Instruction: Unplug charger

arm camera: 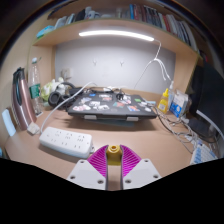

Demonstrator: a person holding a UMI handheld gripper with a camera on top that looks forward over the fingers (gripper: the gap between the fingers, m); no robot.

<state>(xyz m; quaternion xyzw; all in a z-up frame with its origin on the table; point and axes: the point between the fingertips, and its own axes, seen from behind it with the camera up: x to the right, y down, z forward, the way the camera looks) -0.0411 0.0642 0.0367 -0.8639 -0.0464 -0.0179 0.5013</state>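
A white power strip lies on the wooden desk, ahead and to the left of my gripper. A white cable rises from the strip area and runs back towards the laptop. I cannot make out a charger body in the strip's sockets. My gripper's two fingers with magenta pads stand close together. A small yellowish piece sits pinched between their tips; I cannot tell what it is. The gripper is a short way back from the strip and touches nothing on the desk.
A dark laptop with stickers lies beyond the fingers. A yellow bottle and tangled cables stand to the right. Bottles and clutter are at the left, with a lit shelf of books above.
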